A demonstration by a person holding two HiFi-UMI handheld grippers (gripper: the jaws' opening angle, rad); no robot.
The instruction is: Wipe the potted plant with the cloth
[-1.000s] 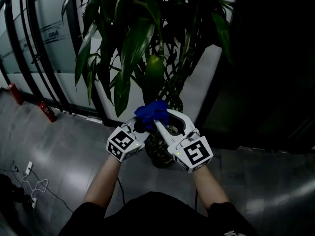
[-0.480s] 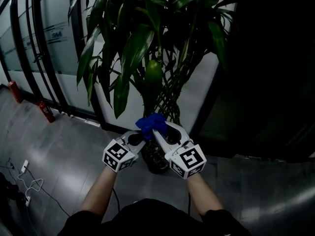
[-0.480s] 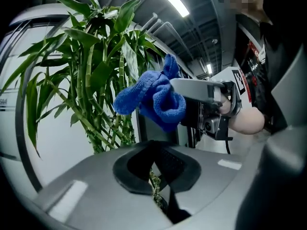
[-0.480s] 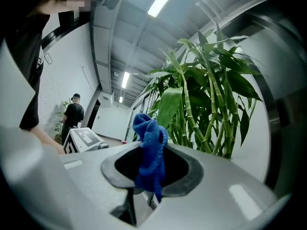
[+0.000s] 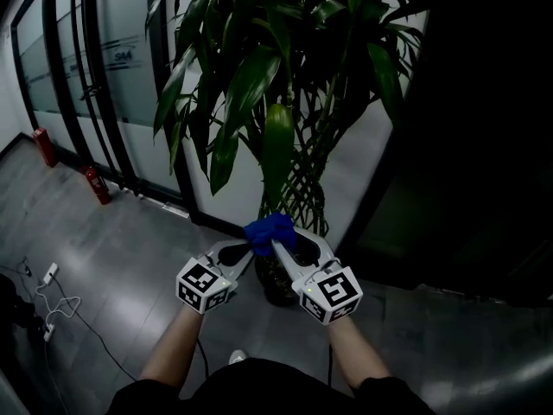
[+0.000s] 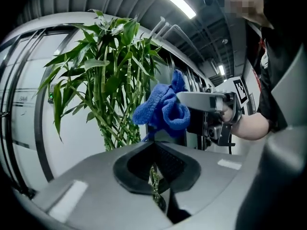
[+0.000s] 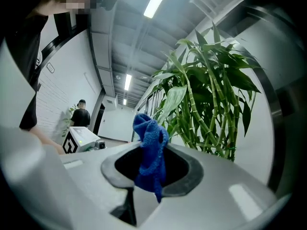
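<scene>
The potted plant (image 5: pixel 276 137) has long green leaves and braided stalks; its dark pot (image 5: pixel 270 285) stands on the grey floor just beyond my hands. My right gripper (image 5: pixel 275 239) is shut on a bunched blue cloth (image 5: pixel 270 229), which hangs below the leaves. In the right gripper view the cloth (image 7: pixel 151 150) sticks up from between the jaws of the right gripper (image 7: pixel 152 169), with the plant (image 7: pixel 206 99) behind it. My left gripper (image 5: pixel 246 251) is close beside the cloth. In the left gripper view the left gripper (image 6: pixel 156 176) is shut on nothing, apart from the cloth (image 6: pixel 163 110).
A glass wall with black frames (image 5: pixel 95 76) runs along the left, with two red fire extinguishers (image 5: pixel 97 184) at its foot. A white plug and cable (image 5: pixel 50 305) lie on the floor at left. A dark wall (image 5: pixel 484 145) stands at right. A person (image 7: pixel 81 113) stands far down the corridor.
Both grippers have stayed together with the cloth and sit a little lower in the head view. The view has swung, showing more of the plant's leaves and the floor at left.
</scene>
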